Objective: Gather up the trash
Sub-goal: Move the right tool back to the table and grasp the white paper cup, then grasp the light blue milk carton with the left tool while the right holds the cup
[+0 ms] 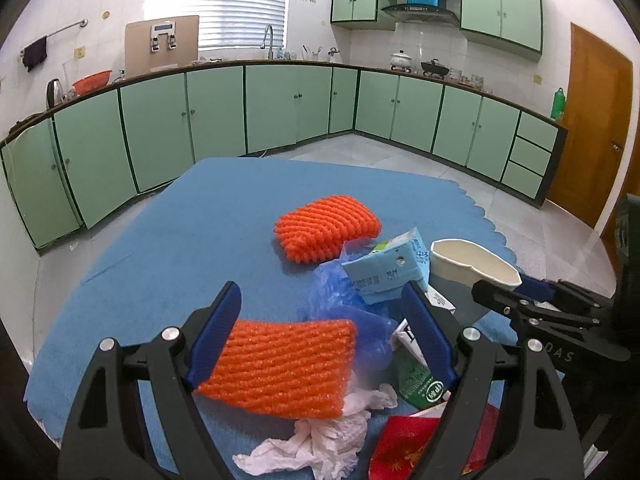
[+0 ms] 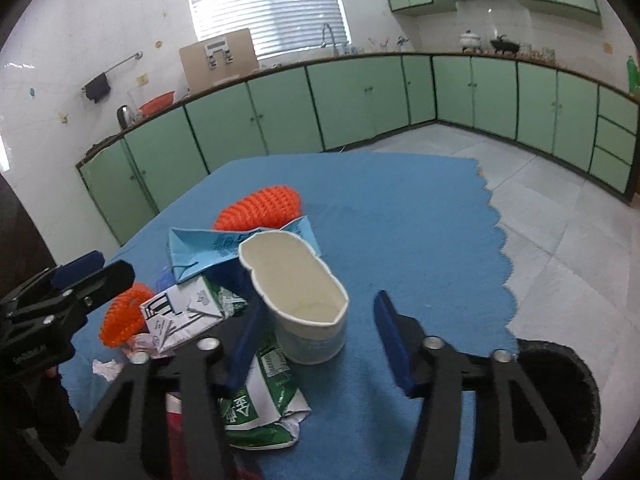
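Trash lies in a pile on a blue mat (image 1: 160, 240). My left gripper (image 1: 320, 332) is open around a near orange foam net (image 1: 280, 368); its left pad touches the net's edge. Around it lie a second orange net (image 1: 326, 228), a blue plastic bag (image 1: 340, 300), a light-blue carton (image 1: 384, 276), crumpled white tissue (image 1: 320, 440), a green-and-white carton (image 1: 416, 380) and a red packet (image 1: 404, 448). My right gripper (image 2: 320, 344) is open around a squashed white paper cup (image 2: 300, 300), which stands between the pads, nearer the left one. The green carton (image 2: 260, 400) lies under it.
A black bin's rim (image 2: 560, 392) shows at the mat's right edge, below my right gripper. Green kitchen cabinets (image 1: 280, 104) line the walls behind, with tiled floor (image 2: 540, 216) between them and the table. A wooden door (image 1: 592, 120) is at the right.
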